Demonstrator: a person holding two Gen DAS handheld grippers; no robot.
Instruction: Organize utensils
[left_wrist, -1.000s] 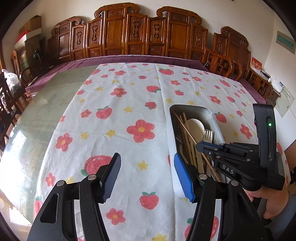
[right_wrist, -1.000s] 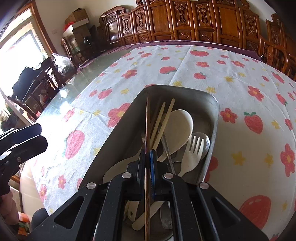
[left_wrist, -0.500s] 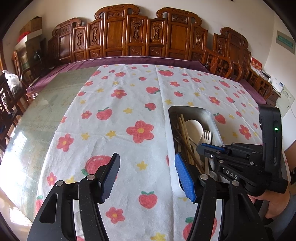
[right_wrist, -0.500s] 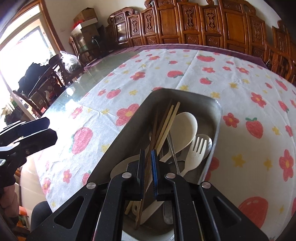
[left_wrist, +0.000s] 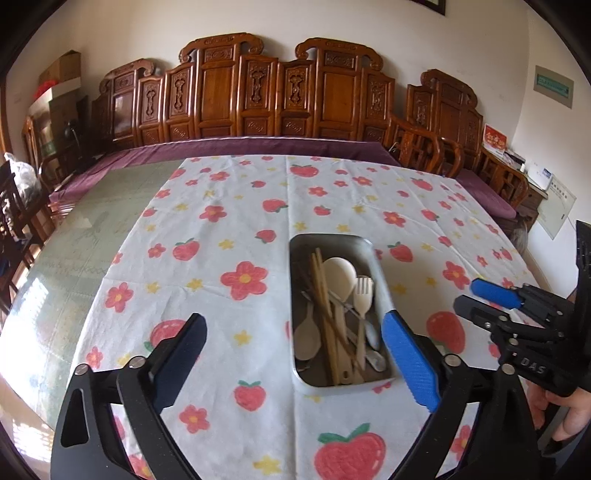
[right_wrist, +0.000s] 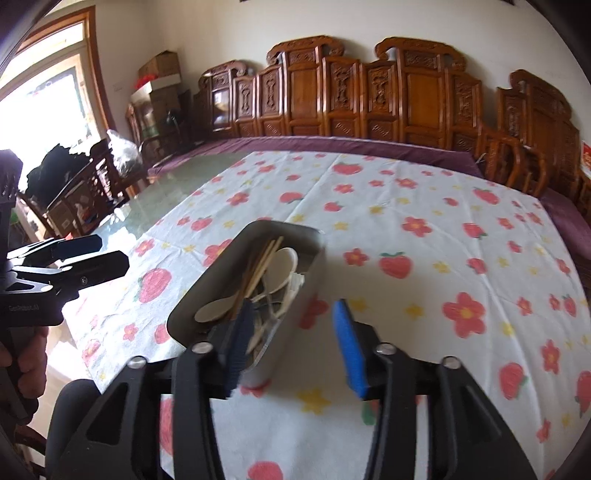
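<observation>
A metal tray lies on the strawberry-print tablecloth. It holds wooden chopsticks, a pale spoon, a pale fork and several more utensils. My left gripper hovers near the tray's front end, its jaws opening wide with nothing gripped. To the right of the tray my right gripper is held in a hand. In the right wrist view the right gripper hangs over the tray's near corner, jaws opening and empty. The left gripper shows at the left edge.
Carved wooden chairs line the wall beyond the table's far edge. Left of the cloth the table's glass top is bare. More chairs and a bag stand by the window. A person's hand grips the right tool.
My right gripper let go of the brown chopstick, which now lies in the tray, then opened and pulled back and up. My left gripper opened wider and also drew back and up.
</observation>
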